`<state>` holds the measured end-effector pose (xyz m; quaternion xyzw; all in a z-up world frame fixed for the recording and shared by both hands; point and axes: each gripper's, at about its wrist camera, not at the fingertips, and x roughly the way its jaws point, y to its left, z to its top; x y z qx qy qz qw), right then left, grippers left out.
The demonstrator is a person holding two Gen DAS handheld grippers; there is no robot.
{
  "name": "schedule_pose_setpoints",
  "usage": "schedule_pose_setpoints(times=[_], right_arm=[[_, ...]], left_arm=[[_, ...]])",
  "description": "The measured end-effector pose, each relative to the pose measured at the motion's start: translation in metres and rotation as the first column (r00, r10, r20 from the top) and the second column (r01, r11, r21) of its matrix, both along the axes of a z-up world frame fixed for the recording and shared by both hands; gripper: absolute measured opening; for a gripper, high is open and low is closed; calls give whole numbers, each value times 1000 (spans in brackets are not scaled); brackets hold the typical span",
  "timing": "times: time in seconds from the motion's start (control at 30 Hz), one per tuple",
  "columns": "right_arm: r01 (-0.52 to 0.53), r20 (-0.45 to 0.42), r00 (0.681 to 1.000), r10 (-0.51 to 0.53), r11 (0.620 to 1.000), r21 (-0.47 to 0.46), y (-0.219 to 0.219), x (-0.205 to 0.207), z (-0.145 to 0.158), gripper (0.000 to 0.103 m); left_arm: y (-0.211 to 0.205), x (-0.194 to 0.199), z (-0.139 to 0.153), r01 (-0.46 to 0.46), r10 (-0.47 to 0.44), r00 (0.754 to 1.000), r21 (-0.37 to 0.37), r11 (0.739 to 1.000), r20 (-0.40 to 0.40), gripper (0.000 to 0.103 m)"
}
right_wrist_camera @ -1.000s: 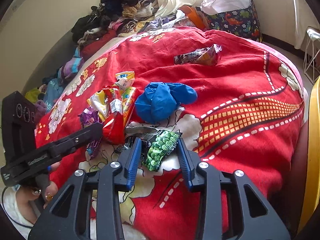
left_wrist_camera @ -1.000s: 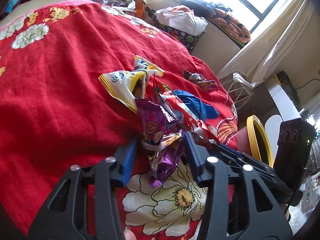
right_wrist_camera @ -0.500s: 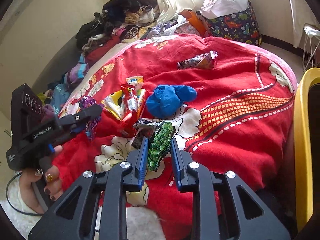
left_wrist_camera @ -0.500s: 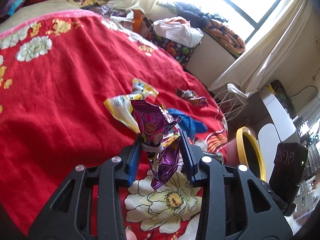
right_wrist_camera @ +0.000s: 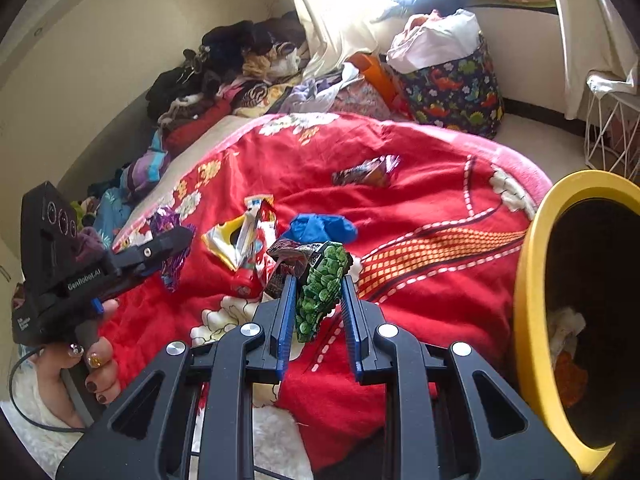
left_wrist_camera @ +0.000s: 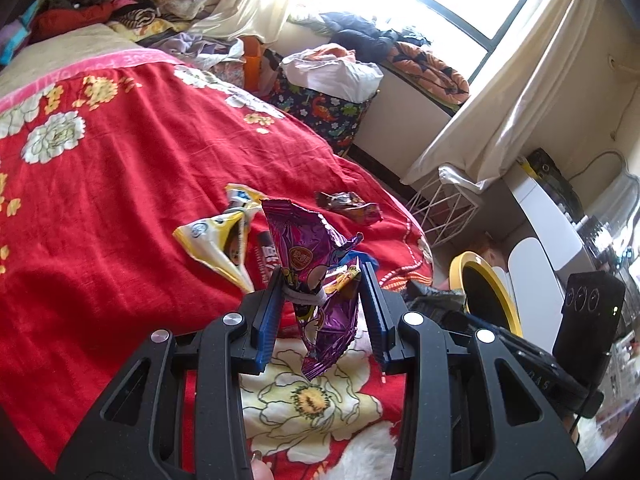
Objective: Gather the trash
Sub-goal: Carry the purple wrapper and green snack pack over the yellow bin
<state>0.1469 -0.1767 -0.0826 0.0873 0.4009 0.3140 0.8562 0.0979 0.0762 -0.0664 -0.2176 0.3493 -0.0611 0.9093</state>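
Observation:
My left gripper is shut on a crumpled purple wrapper and holds it above the red flowered bedspread. In the right wrist view that gripper hangs at the left over the bed. My right gripper is shut on a green pea-print wrapper, with a dark wrapper bunched against it. On the bed lie a yellow-white wrapper, a red wrapper, a blue glove and a brown wrapper. A yellow-rimmed bin stands at the right.
A dinosaur-print basket full of cloth stands beyond the bed, and a white wire basket is near the curtain. Clothes are piled along the wall. A white fluffy rug lies below the bed's edge. A hand holds the left gripper.
The left gripper closed on the purple wrapper and lifted it off the bed. The right gripper closed on the green wrapper, rose and moved toward the yellow bin.

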Motion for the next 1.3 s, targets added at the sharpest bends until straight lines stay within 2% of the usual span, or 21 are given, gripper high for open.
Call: schedule_pose_setpoints(times=[0.63, 1.3], right_arm=[[98, 58, 993, -100, 994, 43, -42, -2, 26, 22], [251, 68, 963, -259, 962, 111, -109, 2, 37, 21]], left_arm=[[-50, 3, 11, 127, -128, 992, 72, 989, 19, 30], [-108, 3, 18, 247, -254, 967, 145, 958, 29, 30]])
